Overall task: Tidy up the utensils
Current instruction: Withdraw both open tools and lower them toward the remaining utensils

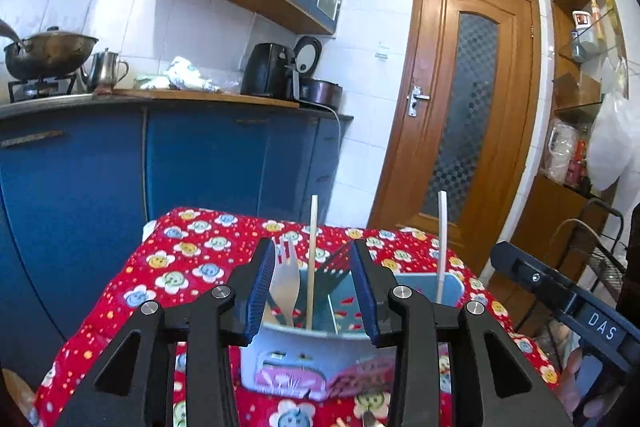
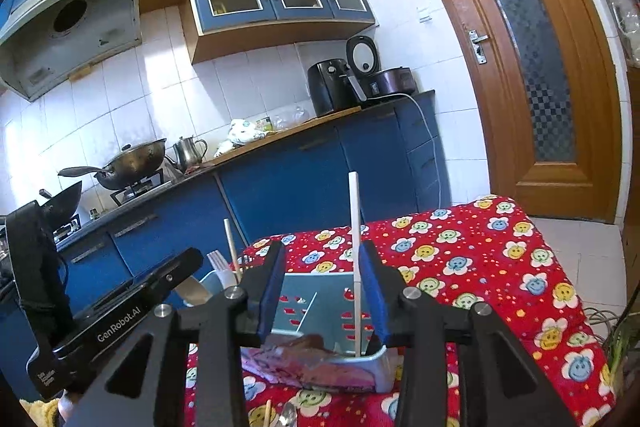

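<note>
The utensil holder [image 1: 304,359] stood on the red flowered tablecloth [image 1: 192,259], containing a fork [image 1: 286,291], a wooden chopstick [image 1: 312,259] and a white chopstick [image 2: 355,267]. Both the left gripper [image 1: 316,287] and the right gripper [image 2: 324,291] hovered just in front of the holder, jaws partly open and gripping nothing.

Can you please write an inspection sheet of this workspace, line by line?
Surface: table under a red flowered cloth.
Job's things: pale blue utensil holder with a white fork, a wooden chopstick and a white chopstick standing upright; a utensil tip lies in front.
Clutter: nothing seen on the cloth.
Grippers: left gripper and right gripper open, holding nothing.
Cables: white cord from the counter appliances.
Surroundings: blue cabinets, wok, wooden door.
</note>
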Demonstrator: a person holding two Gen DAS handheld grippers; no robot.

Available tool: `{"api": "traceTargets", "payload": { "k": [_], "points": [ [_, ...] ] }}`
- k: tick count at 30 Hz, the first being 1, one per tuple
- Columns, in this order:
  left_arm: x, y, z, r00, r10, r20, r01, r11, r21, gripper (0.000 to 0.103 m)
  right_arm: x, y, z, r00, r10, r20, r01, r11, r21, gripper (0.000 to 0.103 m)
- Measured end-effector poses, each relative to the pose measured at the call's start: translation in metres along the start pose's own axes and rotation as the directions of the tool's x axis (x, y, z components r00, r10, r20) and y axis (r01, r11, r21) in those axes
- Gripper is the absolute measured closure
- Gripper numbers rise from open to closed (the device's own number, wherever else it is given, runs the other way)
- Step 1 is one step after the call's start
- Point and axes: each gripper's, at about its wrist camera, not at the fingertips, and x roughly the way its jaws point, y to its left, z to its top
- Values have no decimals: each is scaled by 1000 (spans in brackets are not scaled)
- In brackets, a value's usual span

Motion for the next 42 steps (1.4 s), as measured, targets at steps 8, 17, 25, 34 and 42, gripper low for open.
{"api": "traceTargets", "payload": {
  "k": [8,17,25,34,42],
  "points": [
    [-30,7,-2,998,-27,-51,26,1000,-15,63,-34,7,-6,1000,-21,-16,22,999,34,58],
    [-52,9,-18,987,-35,-154,32,999,-23,63,-67,15,-24,996,-66,-55,68,997,45,53],
    [-56,7,-43,960,-35,-279,28,999,-29,63,-84,4,-54,986,-115,-121,123,990,62,48],
    [-49,-6,-68,910,-19,-414,25,1000,10,63,-92,-19,-81,967,-154,-204,178,978,106,46],
    [-35,-22,-88,849,-43,-526,63,998,20,63,-98,-35,-95,957,-162,-242,200,970,141,46]
  ]
}}
